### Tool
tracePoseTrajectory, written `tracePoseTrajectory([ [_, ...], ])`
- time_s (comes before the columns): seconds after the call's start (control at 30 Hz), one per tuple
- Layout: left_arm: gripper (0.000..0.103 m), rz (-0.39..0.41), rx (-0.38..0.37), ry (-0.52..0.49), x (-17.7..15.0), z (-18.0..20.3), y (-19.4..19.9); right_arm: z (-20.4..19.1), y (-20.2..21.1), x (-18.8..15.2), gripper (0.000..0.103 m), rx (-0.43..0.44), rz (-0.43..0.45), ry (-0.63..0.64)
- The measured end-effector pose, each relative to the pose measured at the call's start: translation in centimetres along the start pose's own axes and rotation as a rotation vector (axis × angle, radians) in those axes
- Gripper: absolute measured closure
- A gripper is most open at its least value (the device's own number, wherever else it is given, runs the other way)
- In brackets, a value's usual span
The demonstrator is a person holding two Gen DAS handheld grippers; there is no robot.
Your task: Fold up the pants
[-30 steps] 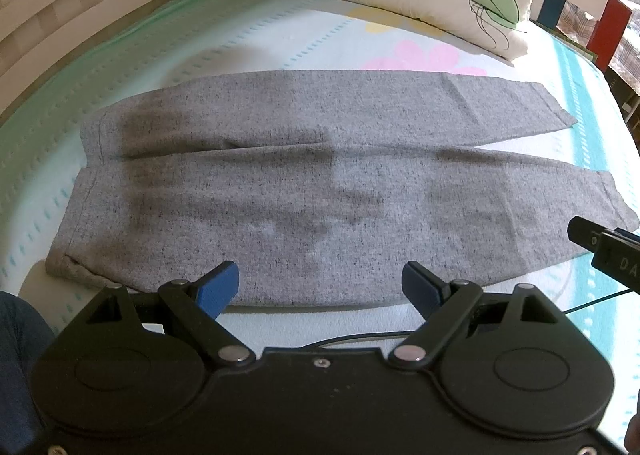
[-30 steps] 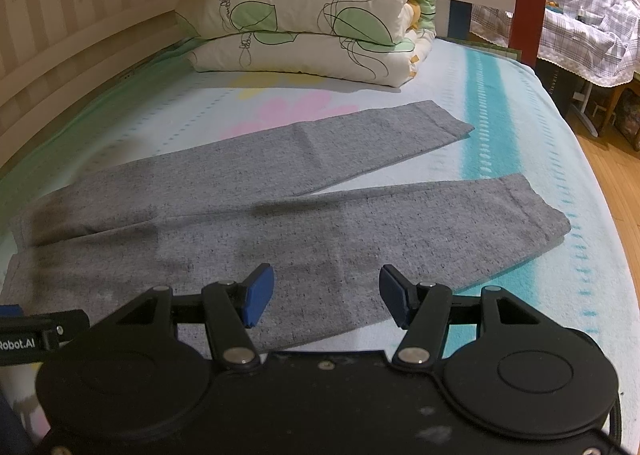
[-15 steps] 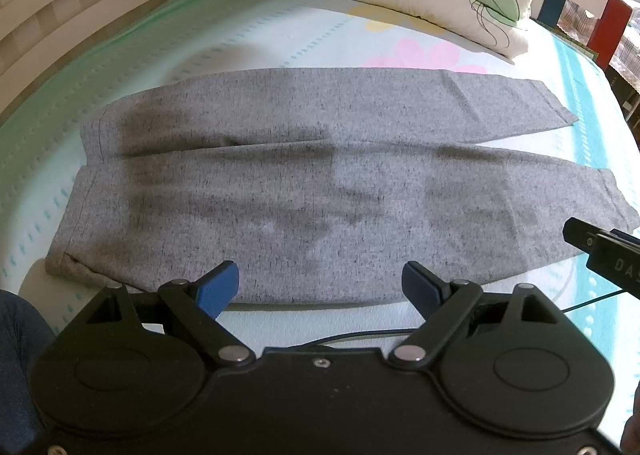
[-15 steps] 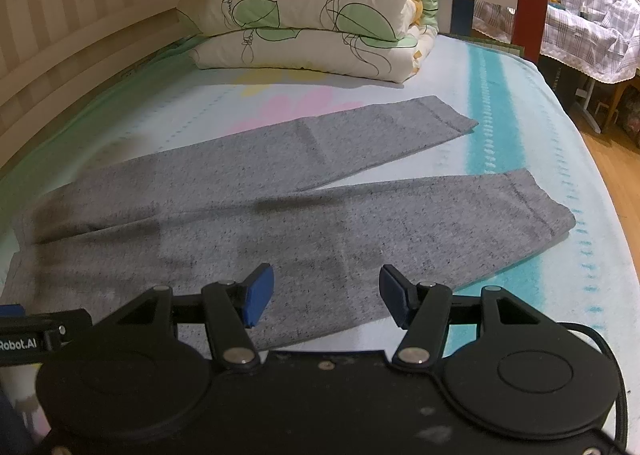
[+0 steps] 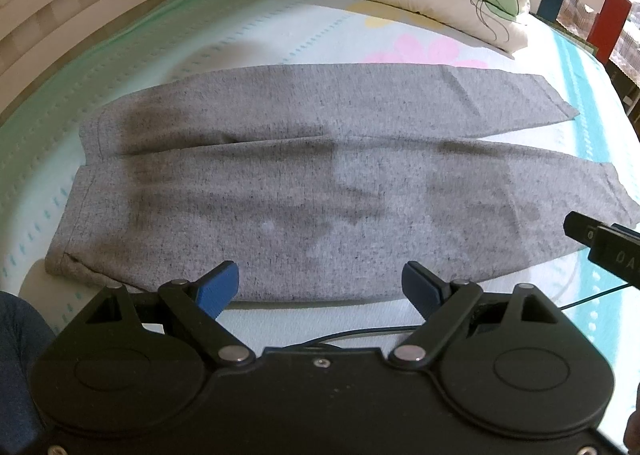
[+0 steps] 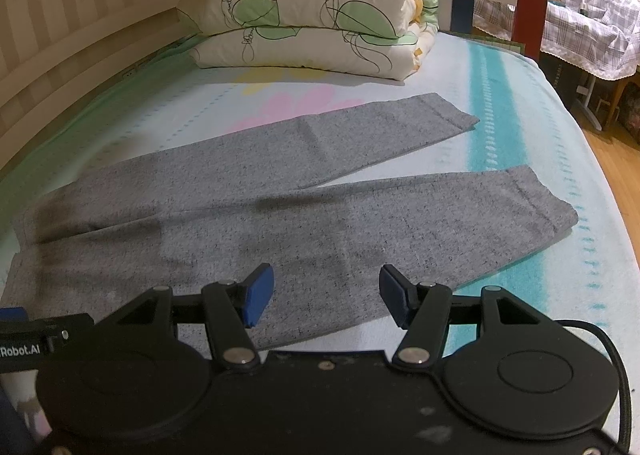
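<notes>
Bed (image 6: 520, 103) with floral sheet carries everything; folded quilt (image 6: 312, 15) sits far ahead of both grippers, out of the way. Grey sweatpants (image 5: 320, 183) lie flat and unfolded across the sheet, legs spread in a narrow V, likely smoothed out ready for a first fold. Near leg's edge sits just ahead of and below both tools. Left gripper (image 5: 320, 287) jaws wide apart, empty, nearer the waistband end. Right gripper (image 6: 326, 297) also spread wide, empty, nearer the cuffs.
</notes>
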State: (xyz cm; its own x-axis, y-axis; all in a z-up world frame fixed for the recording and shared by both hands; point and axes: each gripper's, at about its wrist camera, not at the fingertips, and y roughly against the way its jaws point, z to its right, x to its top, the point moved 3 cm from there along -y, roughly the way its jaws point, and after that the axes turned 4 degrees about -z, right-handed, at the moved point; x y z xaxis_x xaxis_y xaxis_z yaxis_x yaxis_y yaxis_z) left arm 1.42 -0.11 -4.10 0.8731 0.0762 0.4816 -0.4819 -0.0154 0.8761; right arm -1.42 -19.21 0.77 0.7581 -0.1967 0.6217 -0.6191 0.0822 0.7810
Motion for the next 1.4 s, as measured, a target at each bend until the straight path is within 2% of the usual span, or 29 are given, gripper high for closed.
tracePoseTrajectory([
  [0.2,0.015,0.005,0.020,0.003,1.1,-0.9,-0.6,0.4,-0.6,0.6,0.041,0.009,-0.005,-0.022],
  [0.43,0.015,0.044,0.066,0.003,3.7,-3.3,-1.4,1.0,-1.9,2.3,0.041,0.016,-0.015,-0.049],
  [0.7,0.015,0.019,0.075,0.056,7.3,-7.2,-3.8,1.9,-4.5,5.2,0.041,0.008,-0.024,-0.069],
  [0.83,0.015,0.027,0.083,0.062,9.4,-8.6,-5.0,1.6,-6.2,7.0,0.041,-0.021,-0.033,-0.034],
  [0.97,0.015,0.054,0.103,0.047,11.7,-9.7,-6.3,1.3,-8.1,9.0,0.041,-0.124,-0.021,-0.013],
  [1.03,0.015,0.063,0.107,0.040,12.6,-10.0,-7.0,1.3,-9.3,10.0,0.041,-0.145,-0.014,0.010],
  [1.13,0.015,0.072,0.109,0.021,13.8,-10.2,-8.4,1.6,-11.4,11.6,0.042,-0.131,-0.040,0.018],
  [1.3,0.015,0.085,0.121,-0.006,15.0,-10.2,-10.9,2.7,-15.3,13.7,0.045,-0.080,-0.110,-0.053],
  [1.33,0.015,0.087,0.121,-0.010,15.2,-10.2,-11.2,2.8,-15.9,13.9,0.049,-0.078,-0.123,-0.058],
  [1.4,0.015,0.089,0.124,-0.019,15.5,-10.3,-12.0,3.0,-17.4,14.6,0.048,-0.095,-0.135,-0.066],
])
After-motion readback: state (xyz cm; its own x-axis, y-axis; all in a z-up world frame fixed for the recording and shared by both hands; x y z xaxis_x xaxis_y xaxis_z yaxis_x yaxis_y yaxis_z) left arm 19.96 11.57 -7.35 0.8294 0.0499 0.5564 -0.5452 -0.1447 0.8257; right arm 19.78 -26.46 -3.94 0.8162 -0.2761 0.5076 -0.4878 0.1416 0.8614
